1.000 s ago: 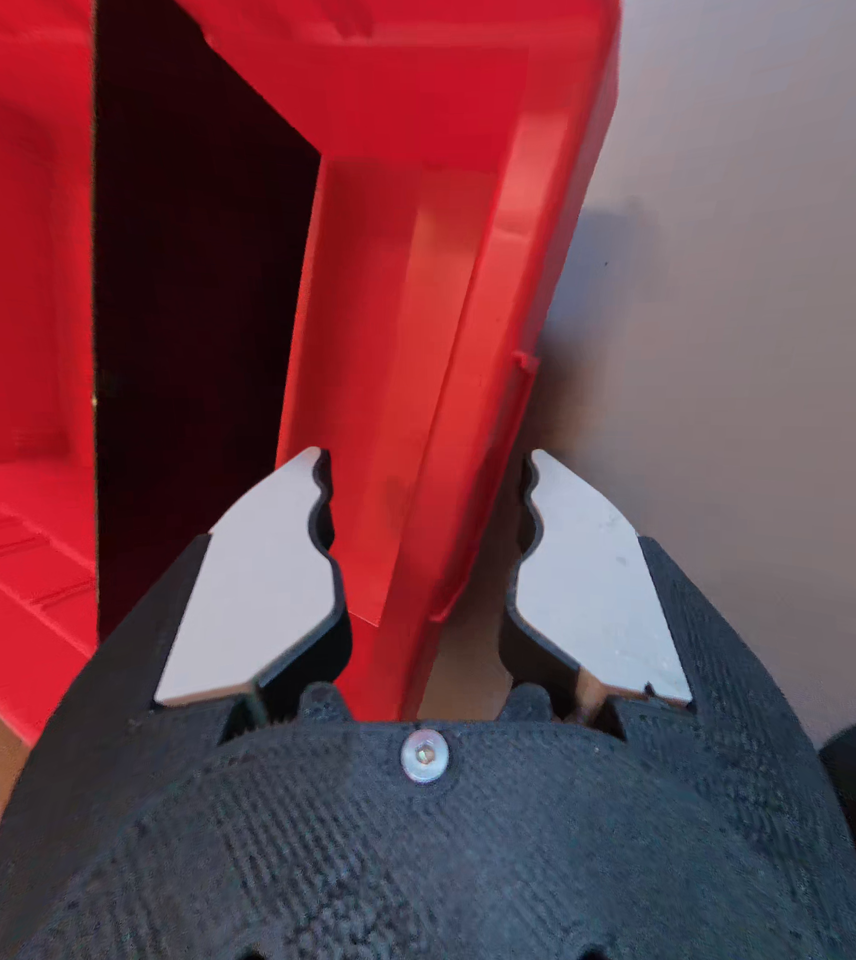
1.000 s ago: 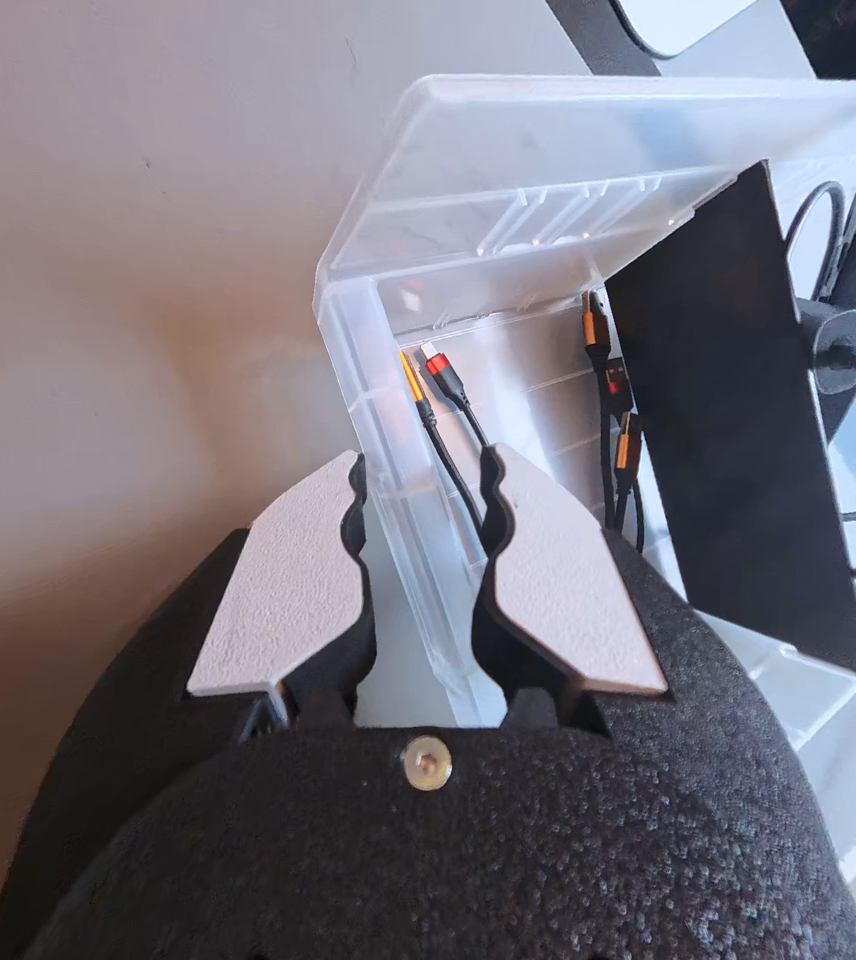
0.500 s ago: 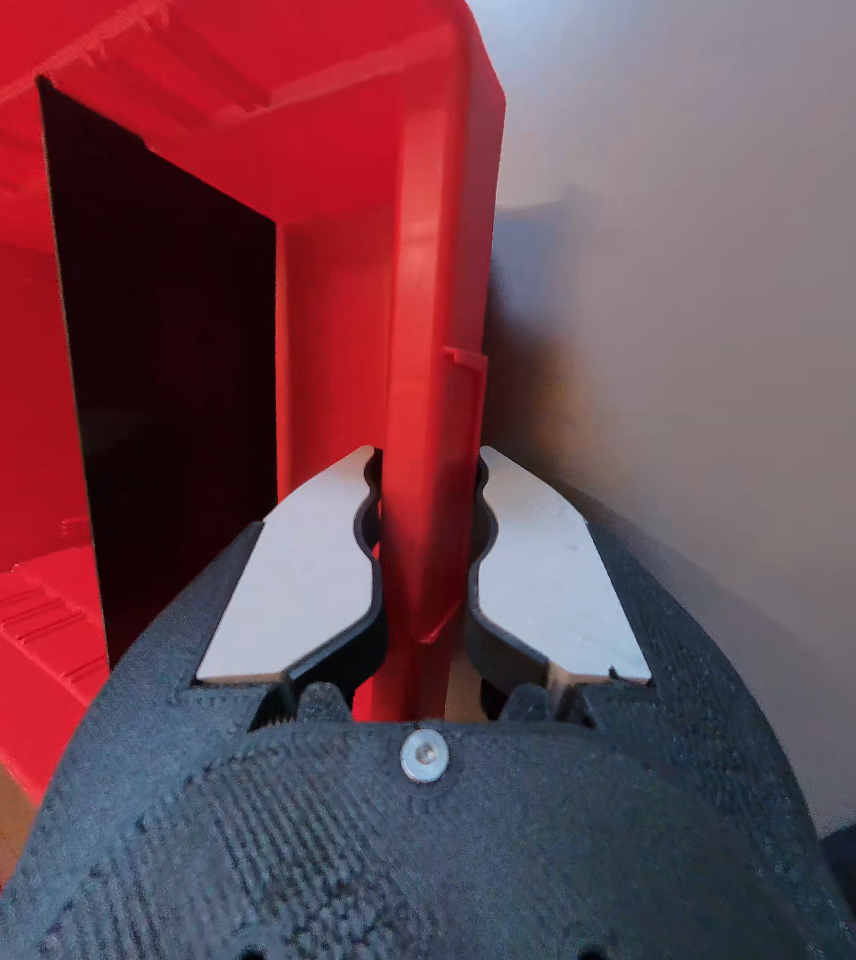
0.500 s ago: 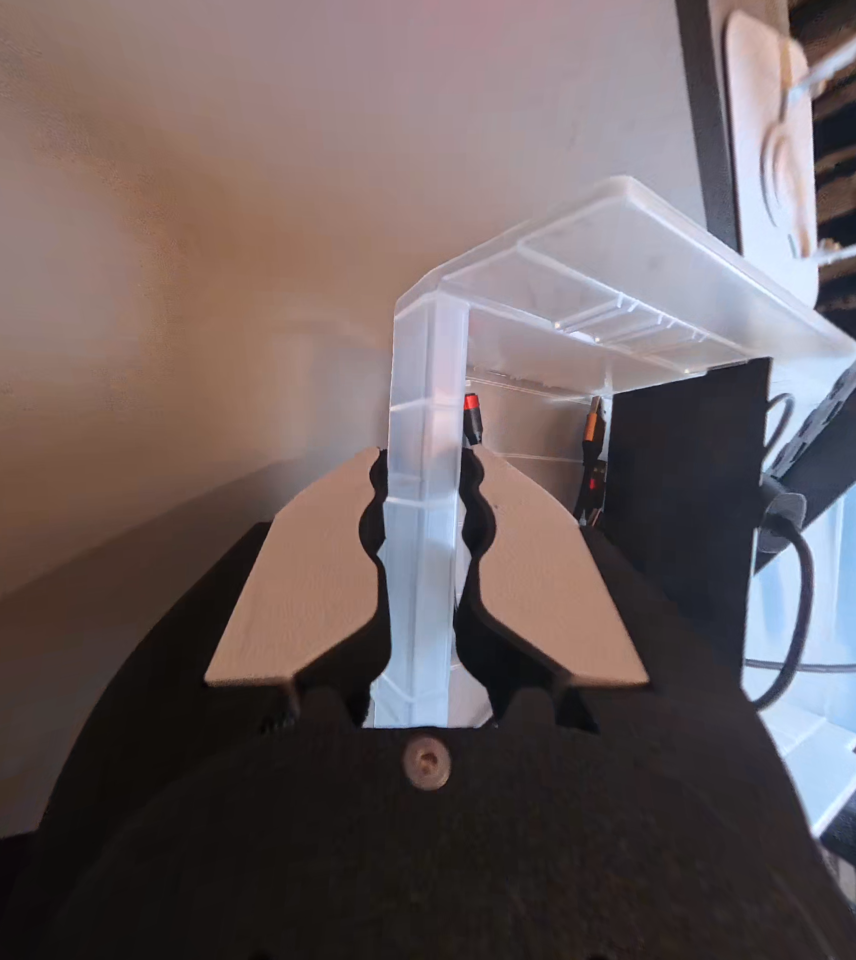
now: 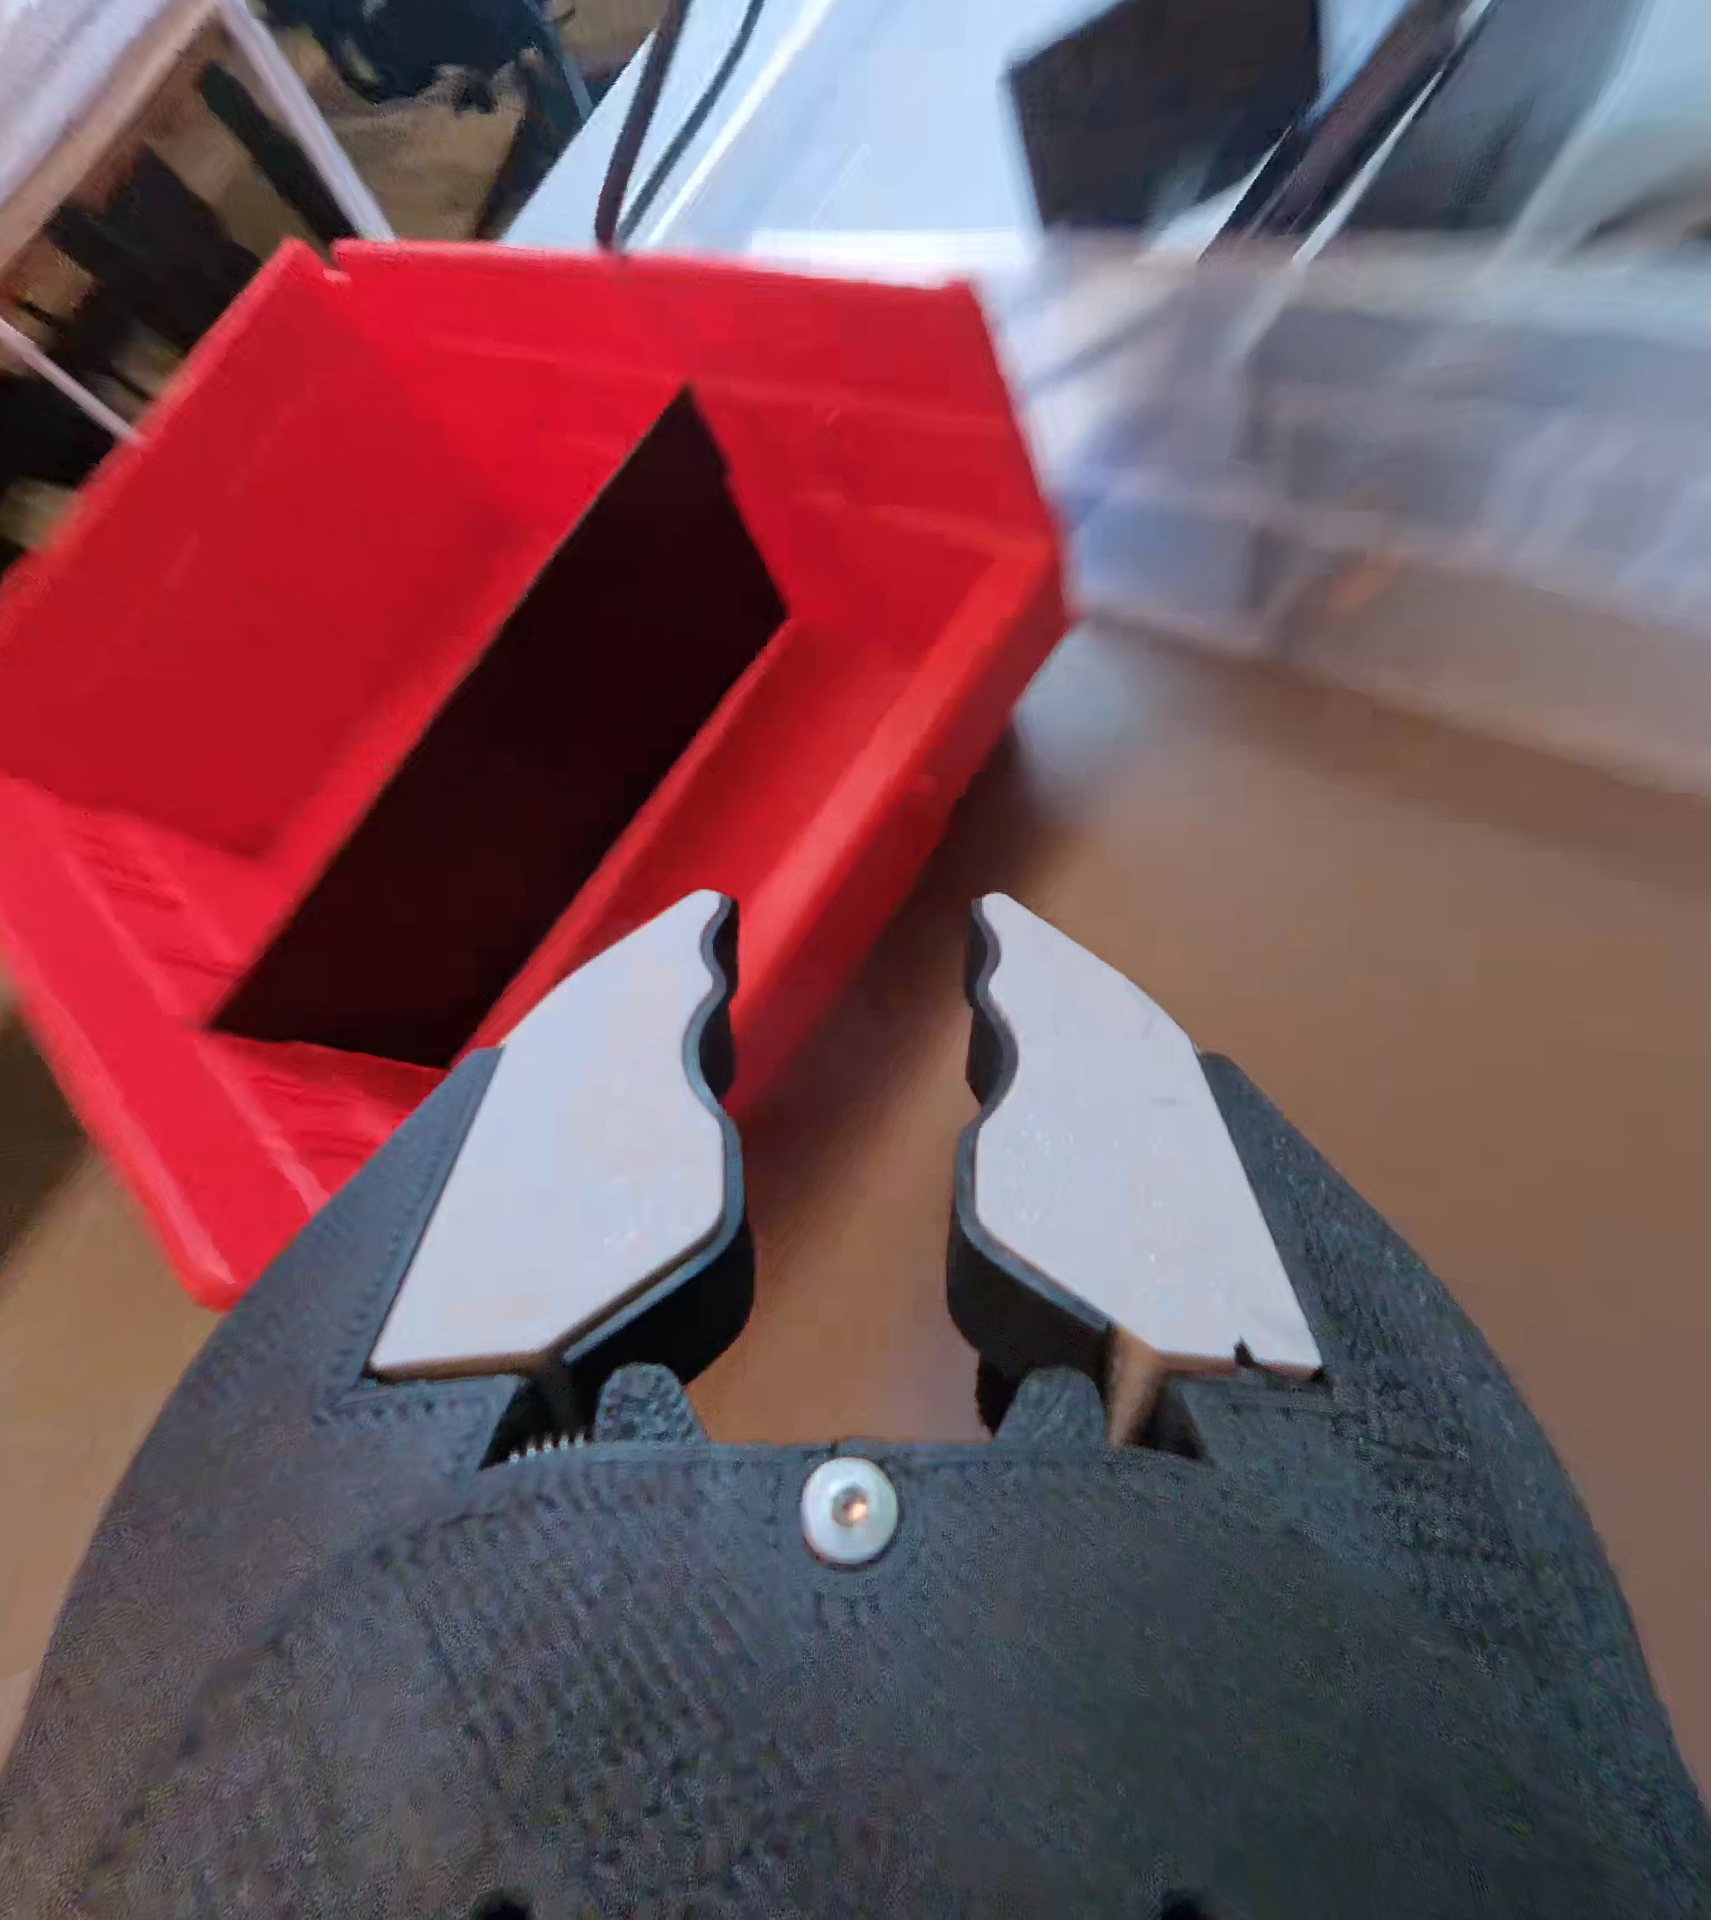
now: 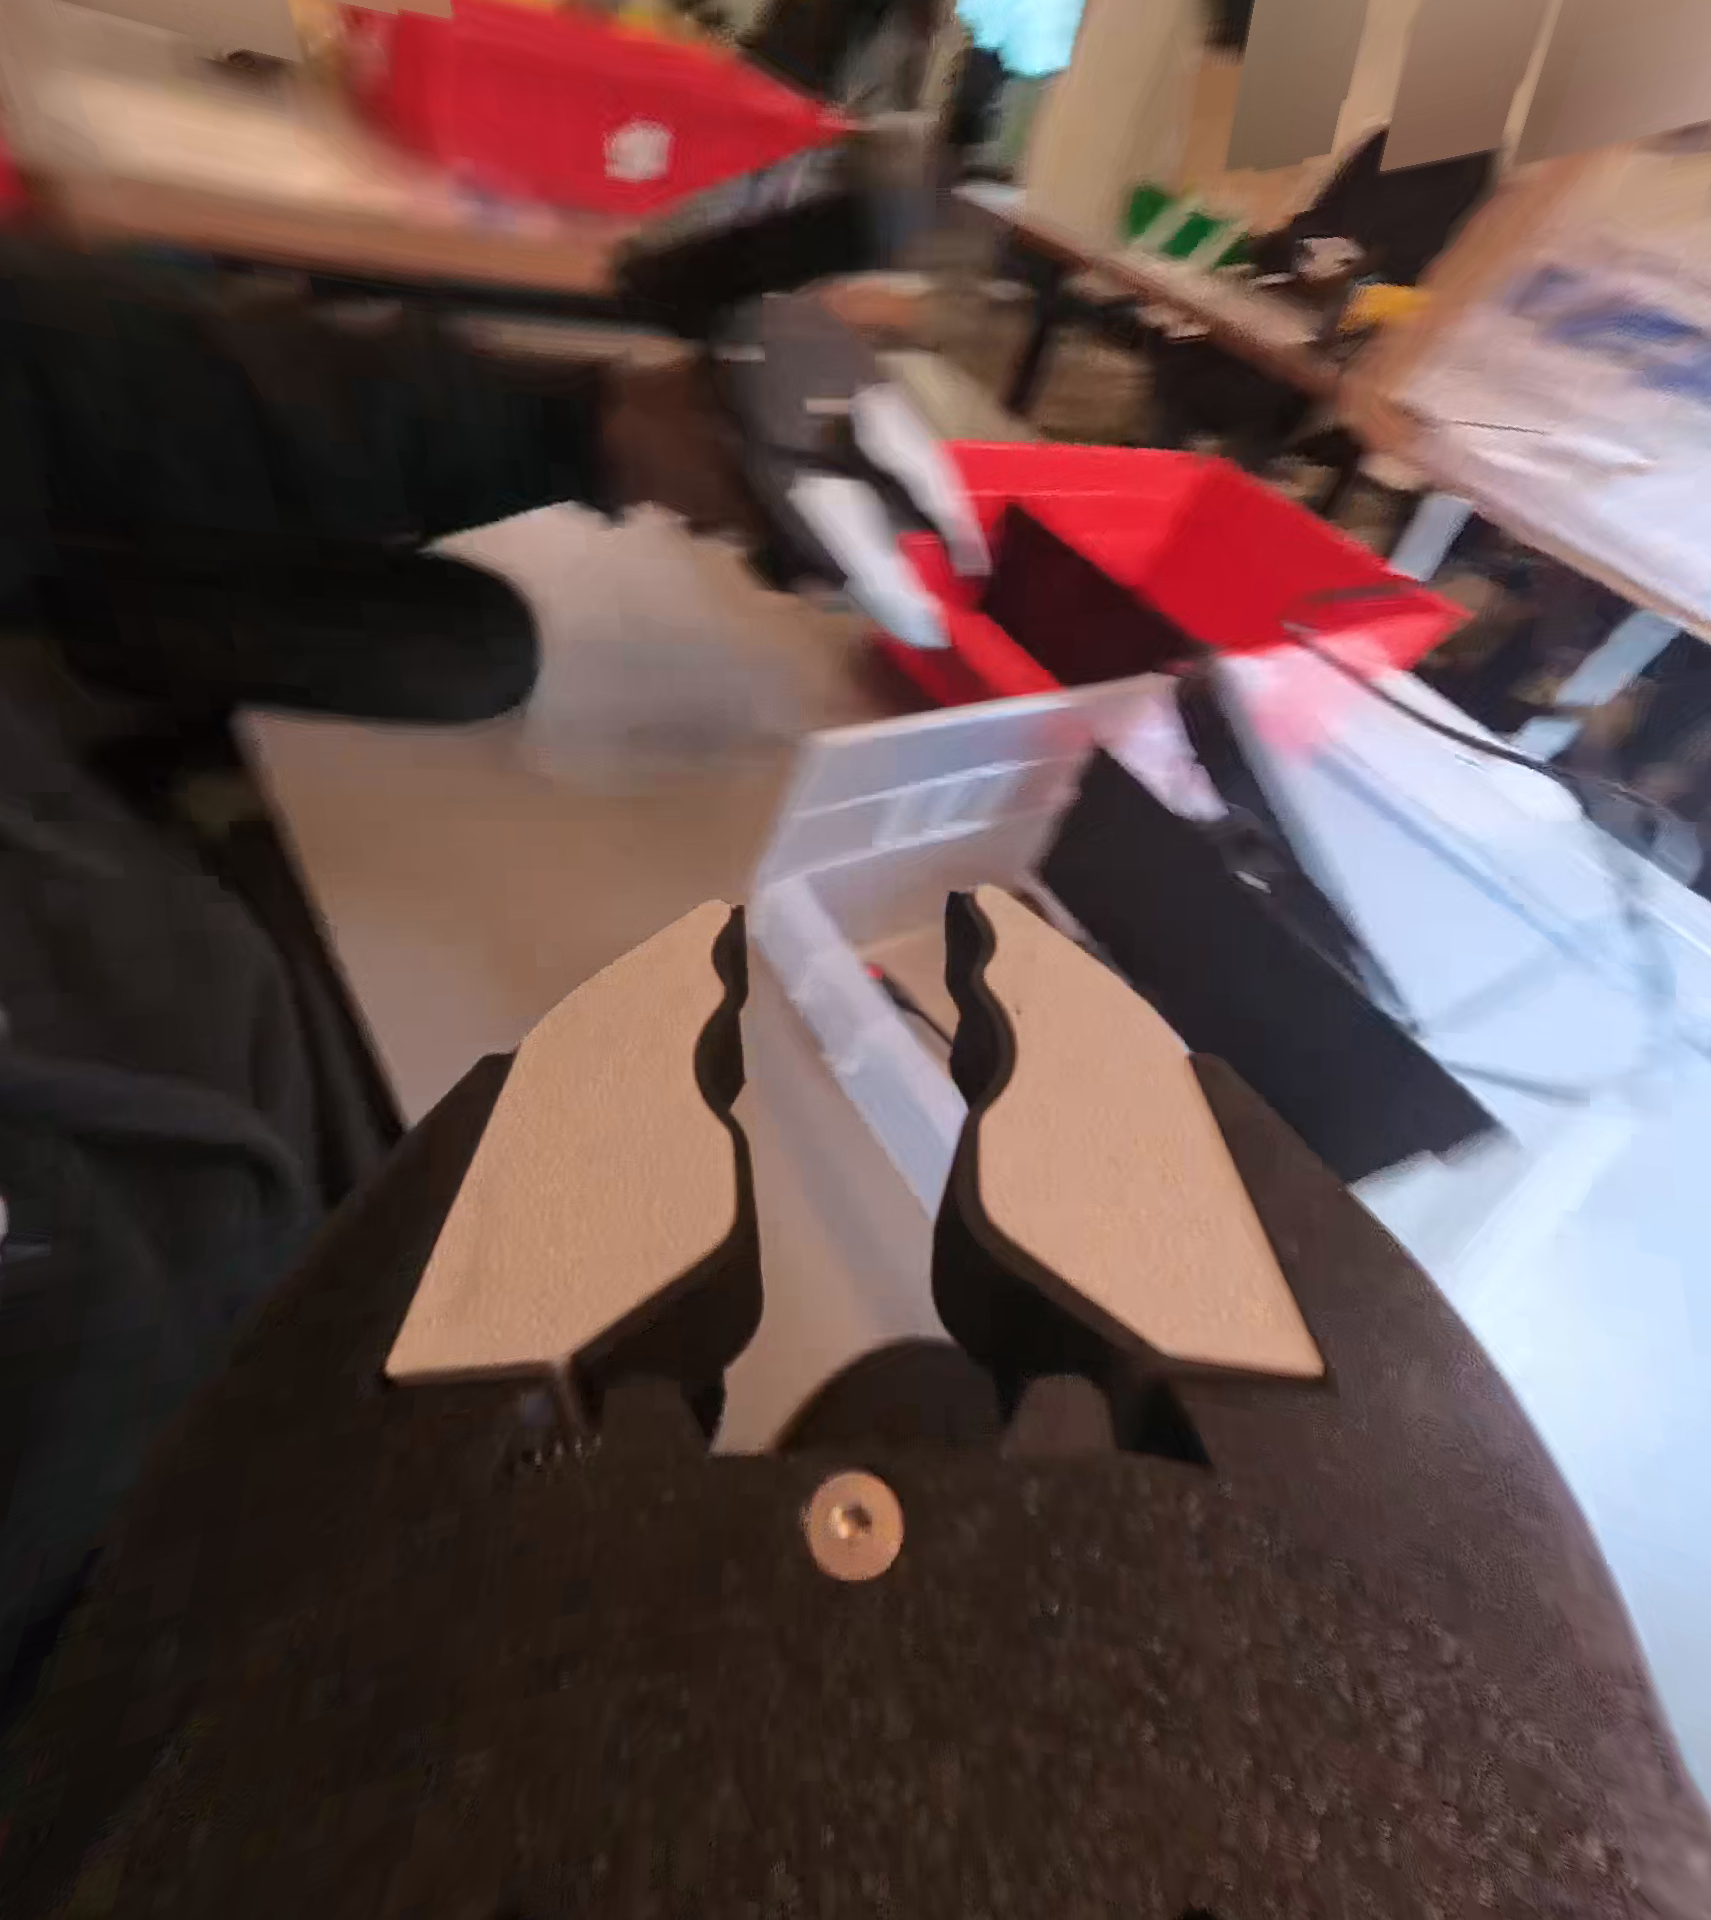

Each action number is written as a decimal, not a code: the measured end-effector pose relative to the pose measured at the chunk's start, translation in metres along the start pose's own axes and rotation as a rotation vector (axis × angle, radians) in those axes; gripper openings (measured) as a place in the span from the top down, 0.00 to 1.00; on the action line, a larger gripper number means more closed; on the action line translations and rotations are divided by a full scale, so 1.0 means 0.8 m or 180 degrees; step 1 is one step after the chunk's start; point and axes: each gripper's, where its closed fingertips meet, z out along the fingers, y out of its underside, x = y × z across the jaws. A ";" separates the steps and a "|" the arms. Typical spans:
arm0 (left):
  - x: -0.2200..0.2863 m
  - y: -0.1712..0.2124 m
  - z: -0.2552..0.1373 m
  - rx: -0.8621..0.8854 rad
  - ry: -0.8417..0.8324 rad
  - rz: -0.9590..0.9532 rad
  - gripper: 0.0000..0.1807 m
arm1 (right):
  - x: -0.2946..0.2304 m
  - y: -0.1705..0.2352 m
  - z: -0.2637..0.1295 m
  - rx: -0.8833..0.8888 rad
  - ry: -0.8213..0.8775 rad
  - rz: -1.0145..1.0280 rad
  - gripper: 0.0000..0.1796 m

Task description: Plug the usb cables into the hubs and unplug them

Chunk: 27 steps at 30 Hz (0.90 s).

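My left gripper (image 5: pixel 851 914) is open and empty, just off the near right corner of a red bin (image 5: pixel 882 748) that holds a black upright panel (image 5: pixel 518 748). Its left finger overlaps the bin's wall in the picture; bare table shows between the fingers. My right gripper (image 6: pixel 846 920) is open, with the near wall of a clear plastic bin (image 6: pixel 924 800) running between its fingers without being clamped. Inside the clear bin I see a thin black USB cable with a red tip (image 6: pixel 908 1003) and a black panel (image 6: pixel 1246 997). I cannot make out a hub. Both views are blurred.
The bins stand on a brown table (image 5: pixel 1350 1039). The clear bin shows blurred at the upper right of the left wrist view (image 5: pixel 1453 468). The red bin (image 6: pixel 1246 561) lies beyond the clear one. A person's dark sleeve (image 6: pixel 207 499) fills the left side.
Both grippers were shut on their bins' walls half a second ago; now both have opened and pulled back. The bins, seen tipped on end before, now sit flat on the table.
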 end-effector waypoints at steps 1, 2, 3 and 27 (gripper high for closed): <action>0.023 -0.010 -0.016 0.0138 0.0255 -0.0388 0.76 | 0.027 0.005 -0.018 0.0055 0.0322 0.0183 0.79; 0.048 -0.023 -0.033 0.0306 0.0519 -0.0761 0.76 | 0.055 0.015 -0.034 0.0078 0.0672 0.0354 0.79; 0.074 -0.037 -0.050 0.0501 0.0754 -0.1062 0.76 | 0.082 0.031 -0.047 0.0058 0.1010 0.0500 0.78; 0.156 -0.129 -0.074 0.1371 -0.0265 -0.1309 0.90 | 0.097 0.044 -0.046 -0.0086 0.2156 0.0237 0.92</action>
